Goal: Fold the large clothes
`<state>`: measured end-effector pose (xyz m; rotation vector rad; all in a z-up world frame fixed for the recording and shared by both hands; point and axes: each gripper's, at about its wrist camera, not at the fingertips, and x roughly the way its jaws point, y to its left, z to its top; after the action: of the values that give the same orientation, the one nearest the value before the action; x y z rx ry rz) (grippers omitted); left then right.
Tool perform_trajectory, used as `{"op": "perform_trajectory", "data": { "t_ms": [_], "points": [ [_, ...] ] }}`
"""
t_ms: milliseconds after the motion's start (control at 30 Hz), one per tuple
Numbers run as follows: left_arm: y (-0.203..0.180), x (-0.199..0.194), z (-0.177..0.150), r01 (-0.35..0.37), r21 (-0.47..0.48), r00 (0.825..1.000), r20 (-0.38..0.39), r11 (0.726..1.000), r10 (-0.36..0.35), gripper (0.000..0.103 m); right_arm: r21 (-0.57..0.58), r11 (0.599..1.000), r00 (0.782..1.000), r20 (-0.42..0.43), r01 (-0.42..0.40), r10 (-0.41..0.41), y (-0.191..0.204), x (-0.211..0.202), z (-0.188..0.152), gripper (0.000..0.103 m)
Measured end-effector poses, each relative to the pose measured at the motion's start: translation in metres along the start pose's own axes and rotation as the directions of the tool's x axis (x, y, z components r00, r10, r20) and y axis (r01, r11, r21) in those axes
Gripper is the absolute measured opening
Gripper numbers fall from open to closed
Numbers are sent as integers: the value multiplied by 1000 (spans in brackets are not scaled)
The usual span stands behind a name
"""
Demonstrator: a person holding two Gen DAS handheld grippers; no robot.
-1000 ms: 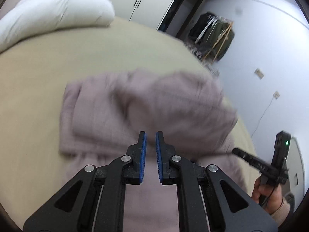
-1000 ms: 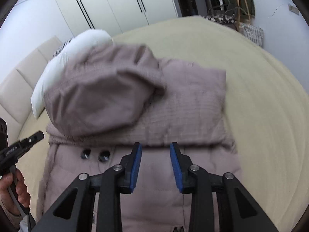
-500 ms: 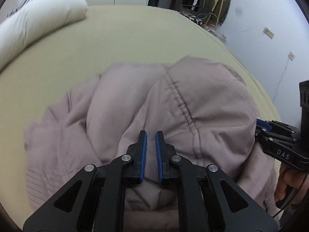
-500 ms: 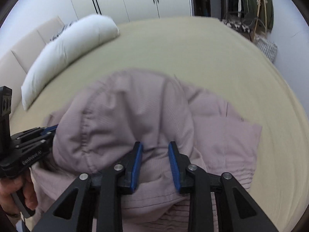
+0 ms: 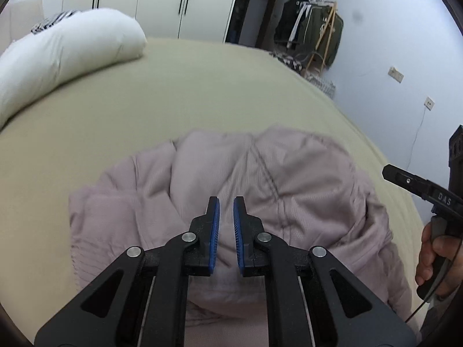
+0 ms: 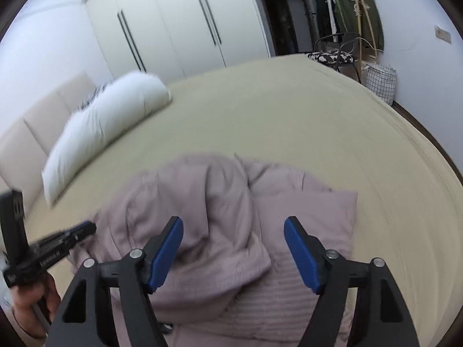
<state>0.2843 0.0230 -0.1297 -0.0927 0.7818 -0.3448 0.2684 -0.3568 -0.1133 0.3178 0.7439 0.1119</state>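
A mauve hooded garment (image 5: 289, 179) lies bunched on the beige bed, its hood folded over the body. My left gripper (image 5: 226, 202) hovers over its near part, shut, with only a thin gap between the blue pads and no cloth in it. In the right wrist view the same garment (image 6: 208, 190) lies below my right gripper (image 6: 233, 221), whose jaws are opening and stand wide apart with nothing pressed between them. Each gripper shows in the other's view: the right gripper (image 5: 405, 182) at the right edge, the left gripper (image 6: 84, 228) at the left edge.
The beige bed (image 5: 202, 92) spreads around the garment. A long white pillow (image 5: 66, 49) lies at its far left by the headboard. White wardrobes stand behind. A clothes rack (image 5: 315, 29), a chair (image 6: 335, 55) and a checked laundry basket (image 6: 380, 84) stand past the bed's far right corner.
The hood has come over onto the garment's body and settled there. Both grippers have drawn back from it. The right jaws have spread from narrow to wide; the left stayed shut.
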Motion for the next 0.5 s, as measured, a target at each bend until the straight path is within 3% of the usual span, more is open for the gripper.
{"op": "perform_trajectory", "data": {
  "t_ms": [67, 167, 233, 300, 400, 500],
  "points": [
    [-6, 6, 12, 0, 7, 1000, -14, 1000, 0, 9, -27, 1000, 1000, -20, -15, 15, 10, 10, 12, 57],
    [-1, 29, 18, -20, 0, 998, -53, 1000, 20, 9, -81, 996, 997, -71, -42, 36, 29, 35, 25, 40],
    [5, 54, 13, -48, -31, 990, -135, 998, 44, 9, -107, 993, 993, -110, -47, 35, 39, 57, 31, 35],
    [16, 79, 0, -40, -84, 987, -161, 996, 26, 9, -122, 990, 987, -156, -68, 49, 45, 74, 31, 34],
    [25, 74, -10, -14, -134, 993, -122, 991, -3, 9, -191, 977, 958, -286, -94, 36, 57, 107, 9, 34],
    [22, 40, 4, 38, -166, 999, 10, 985, -36, 9, -294, 951, 949, -314, -97, 0, 67, 121, -19, 34]
  ]
}}
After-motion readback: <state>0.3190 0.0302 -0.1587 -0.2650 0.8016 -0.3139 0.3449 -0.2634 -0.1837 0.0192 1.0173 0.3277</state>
